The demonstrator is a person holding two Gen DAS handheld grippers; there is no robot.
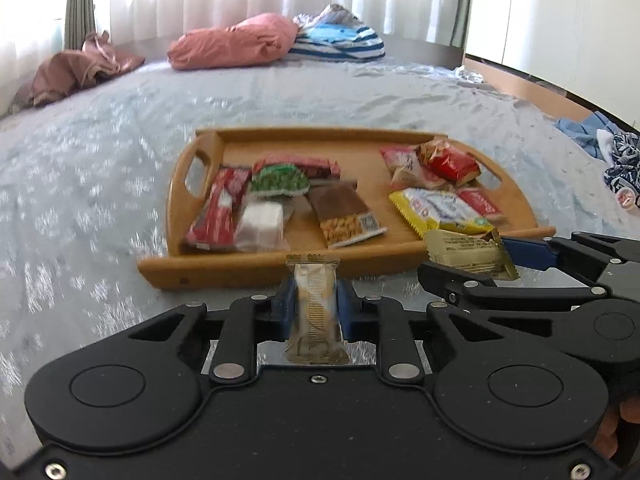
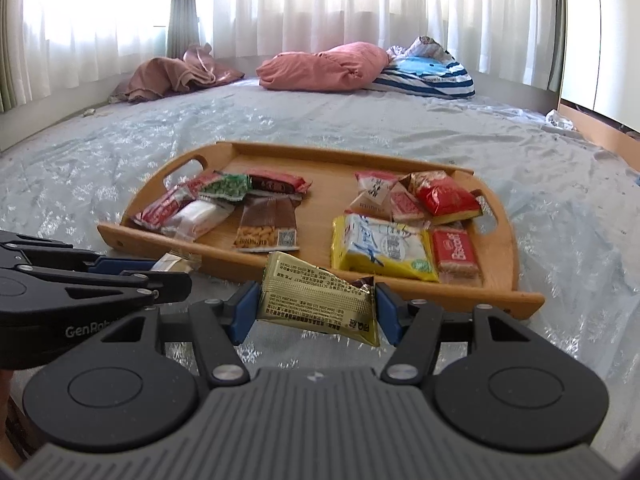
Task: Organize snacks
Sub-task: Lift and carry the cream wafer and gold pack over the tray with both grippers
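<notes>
Left gripper [image 1: 313,309] is clamped tight on a small clear-and-gold wafer pack [image 1: 314,312], blue pads pinching it from both sides, the pack standing on end between them. Right gripper [image 2: 316,310] grips a gold packet [image 2: 320,300], jaws set about halfway apart with the pads pressed on the packet's two ends, printed back facing the camera and the packet tilted.

Take the tray [image 2: 516,248] as our landmark: a wooden one with cut-out handles, resting on the pale bedspread [image 2: 120,152]. Both grippers hover just in front of the tray's near rim, left one beside the right; from the right wrist view the left gripper comes in at the left edge with its pack's tip poking out.

On the tray, two clusters. At its left end: a red bar [image 1: 216,212], a white pack [image 1: 260,222], a green pack [image 1: 280,180], a dark red bar [image 1: 316,168] behind, and a brown peanut bar [image 1: 346,212] nearer the middle. At its right end: a yellow pack [image 2: 380,248], a red biscuit pack [image 2: 456,250] touching it, a red bag [image 2: 444,196] and pale pink packs [image 2: 376,192] toward the far rim.

Well beyond the tray, a pink pillow [image 2: 324,66] and a striped cushion [image 2: 428,74] lie by the curtains [image 2: 320,4].
</notes>
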